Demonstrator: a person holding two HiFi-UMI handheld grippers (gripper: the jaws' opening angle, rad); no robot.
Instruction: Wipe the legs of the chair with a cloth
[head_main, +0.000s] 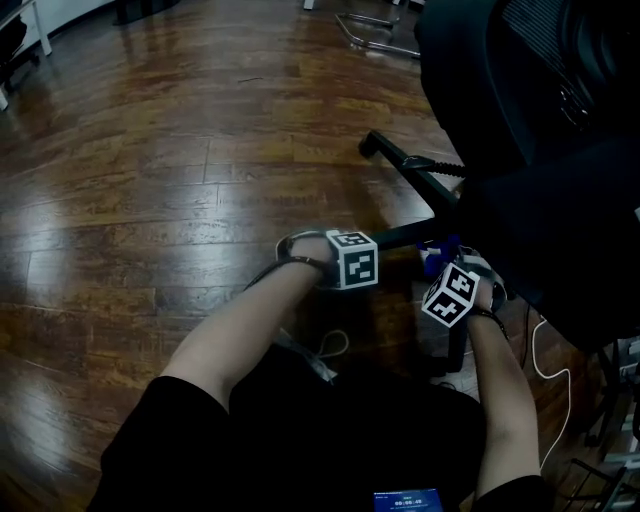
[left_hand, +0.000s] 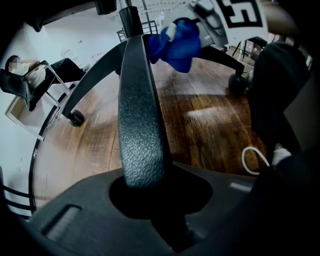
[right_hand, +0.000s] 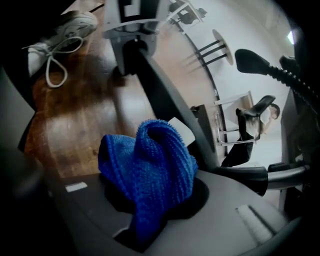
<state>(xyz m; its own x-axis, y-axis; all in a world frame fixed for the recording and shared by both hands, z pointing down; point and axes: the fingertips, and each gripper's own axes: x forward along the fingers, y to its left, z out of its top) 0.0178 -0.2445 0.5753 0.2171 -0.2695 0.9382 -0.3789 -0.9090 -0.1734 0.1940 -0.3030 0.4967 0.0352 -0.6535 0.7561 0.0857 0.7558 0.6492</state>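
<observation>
A black office chair (head_main: 540, 150) stands at the right over a wood floor. My left gripper (head_main: 352, 258) is shut on one of its textured black legs (left_hand: 140, 100), which runs straight out from between the jaws (left_hand: 150, 190) toward the hub. My right gripper (head_main: 452, 293) is shut on a bunched blue cloth (right_hand: 147, 170). The cloth (left_hand: 175, 42) sits against the upper part of the same leg (right_hand: 170, 110), just beyond the left gripper (right_hand: 135, 20). In the head view only a scrap of the cloth (head_main: 440, 250) shows between the two marker cubes.
Other chair legs end in casters (left_hand: 76, 118) (left_hand: 236, 82) on the floor. A white laced shoe (right_hand: 65, 30) is near the leg. A white cable (head_main: 545, 350) loops on the floor at the right. A seated person (left_hand: 30, 75) is in the background.
</observation>
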